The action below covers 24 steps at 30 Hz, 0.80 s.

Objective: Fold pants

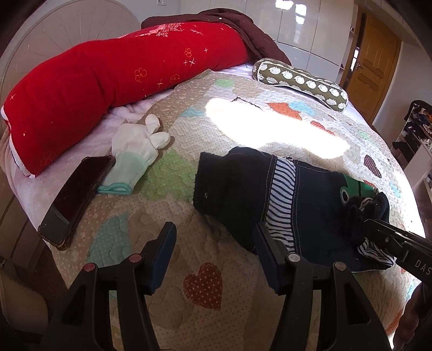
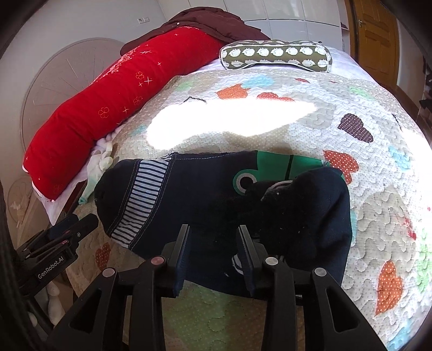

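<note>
Small dark navy pants (image 1: 310, 199) with a striped band and a green frog patch lie folded on the quilt; they also show in the right wrist view (image 2: 194, 197). My left gripper (image 1: 214, 239) is open and empty, just in front of the pants' left end. My right gripper (image 2: 213, 237) is open, its fingers standing over the pants' near edge with dark cloth between them. It shows at the right edge of the left wrist view (image 1: 378, 229), by the bunched dark fabric.
The patchwork quilt (image 1: 189, 283) covers the bed. A phone (image 1: 73, 199) and a white glove (image 1: 135, 154) lie at the left. A long red pillow (image 1: 108, 89), a green bolster (image 1: 299, 81) and a maroon blanket (image 1: 243, 24) lie at the back.
</note>
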Available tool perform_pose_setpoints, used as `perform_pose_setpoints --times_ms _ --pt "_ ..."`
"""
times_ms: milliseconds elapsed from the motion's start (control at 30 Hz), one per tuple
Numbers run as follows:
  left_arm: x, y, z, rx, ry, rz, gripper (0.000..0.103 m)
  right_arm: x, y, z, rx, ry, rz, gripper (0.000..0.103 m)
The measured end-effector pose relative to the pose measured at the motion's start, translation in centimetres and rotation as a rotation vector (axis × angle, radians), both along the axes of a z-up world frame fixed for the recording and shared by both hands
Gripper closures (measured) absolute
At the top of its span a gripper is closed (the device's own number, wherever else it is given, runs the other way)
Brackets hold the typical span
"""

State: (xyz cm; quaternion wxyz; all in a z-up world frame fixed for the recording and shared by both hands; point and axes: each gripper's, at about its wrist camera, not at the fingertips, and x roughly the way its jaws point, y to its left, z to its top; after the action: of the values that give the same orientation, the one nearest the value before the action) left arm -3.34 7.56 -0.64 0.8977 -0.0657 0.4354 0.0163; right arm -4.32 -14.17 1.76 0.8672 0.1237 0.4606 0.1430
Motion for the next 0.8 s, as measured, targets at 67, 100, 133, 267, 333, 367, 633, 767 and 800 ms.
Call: perform_pose_setpoints --times_ms 67,100,133,267,333,367,633,767,800 --pt "0.1 1.2 -0.5 -0.037 0.019 0.023 0.045 0.5 0.7 0.4 -0.004 0.002 0.017 0.065" --pt "0.2 1.8 -0.8 -0.054 0.029 0.04 0.045 0.8 1.1 0.6 -0.003 0.004 0.028 0.065" --pt "0.2 2.5 -1.0 -0.07 0.036 0.057 0.045 1.2 1.6 0.9 0.001 0.008 0.043 0.064" --pt "-0.1 4.8 -1.7 -0.14 0.048 0.11 0.045 3.1 4.9 2.1 0.012 0.022 0.133 0.05" --pt "-0.3 5.7 -2.0 -0.174 0.048 0.127 0.045 4.2 7.1 2.4 0.013 0.037 0.177 0.044" --pt "-0.4 6.1 -2.1 -0.192 0.047 0.134 0.045 4.9 8.2 2.5 0.011 0.046 0.199 0.042" --pt "-0.5 8.0 -3.2 -0.303 0.046 0.171 0.045 10.2 17.5 1.7 -0.105 0.139 0.324 0.039" --pt "-0.6 8.0 -3.5 -0.341 0.03 0.163 0.043 12.6 21.6 -0.2 -0.215 0.23 0.383 0.03" --pt "-0.6 8.0 -3.6 -0.349 0.03 0.162 0.042 13.1 22.5 -0.8 -0.259 0.254 0.393 0.03"
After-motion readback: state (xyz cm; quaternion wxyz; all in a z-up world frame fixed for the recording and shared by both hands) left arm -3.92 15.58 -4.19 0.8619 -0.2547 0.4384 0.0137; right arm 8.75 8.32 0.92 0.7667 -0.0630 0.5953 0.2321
